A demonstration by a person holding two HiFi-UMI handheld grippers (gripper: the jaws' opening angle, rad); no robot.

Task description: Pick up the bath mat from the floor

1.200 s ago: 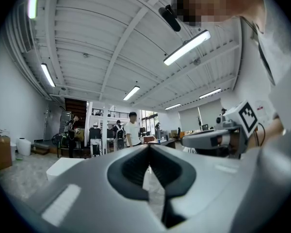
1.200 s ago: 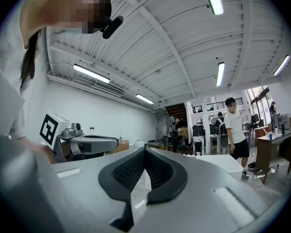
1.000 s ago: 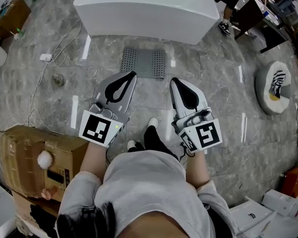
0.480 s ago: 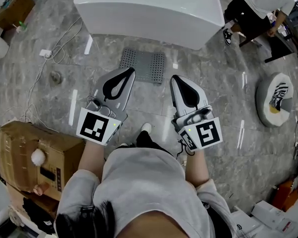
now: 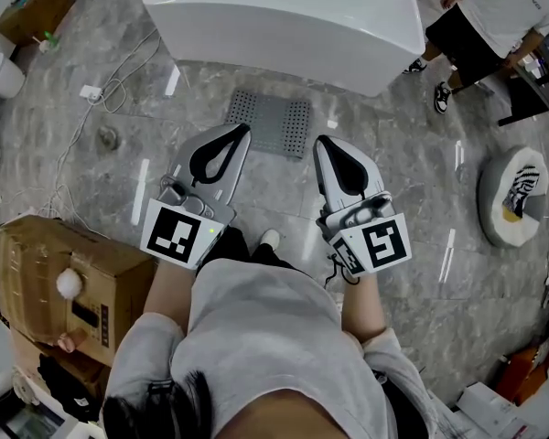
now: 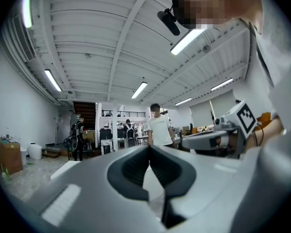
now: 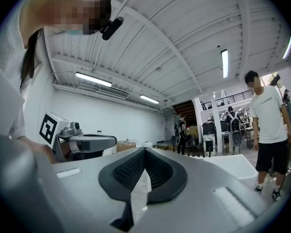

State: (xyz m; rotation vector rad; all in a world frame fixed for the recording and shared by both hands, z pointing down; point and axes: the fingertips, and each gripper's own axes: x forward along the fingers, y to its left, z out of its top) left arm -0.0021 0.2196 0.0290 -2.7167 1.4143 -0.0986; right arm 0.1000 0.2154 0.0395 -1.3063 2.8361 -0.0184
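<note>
A grey perforated bath mat [image 5: 268, 123] lies flat on the marble floor just in front of the white bathtub [image 5: 284, 21]. My left gripper [image 5: 242, 132] is held level above the floor, its tip over the mat's near left edge, jaws shut and empty. To its right, my right gripper [image 5: 322, 144] hovers near the mat's right corner, also shut on nothing. In the left gripper view the left gripper [image 6: 149, 149] points out across the room, and so does the right gripper [image 7: 144, 152] in the right gripper view; the mat is hidden in both.
A cardboard box [image 5: 59, 268] stands at the left with cables [image 5: 82, 144] trailing over the floor. A round white cushion [image 5: 514, 199] lies at the right. A person [image 5: 494, 21] in a white shirt stands beside the tub's right end. My feet [image 5: 269, 240] are below the grippers.
The view has shifted forward, so the mat and tub sit slightly nearer. The person at the top right has walked further into view. Both grippers keep their pose.
</note>
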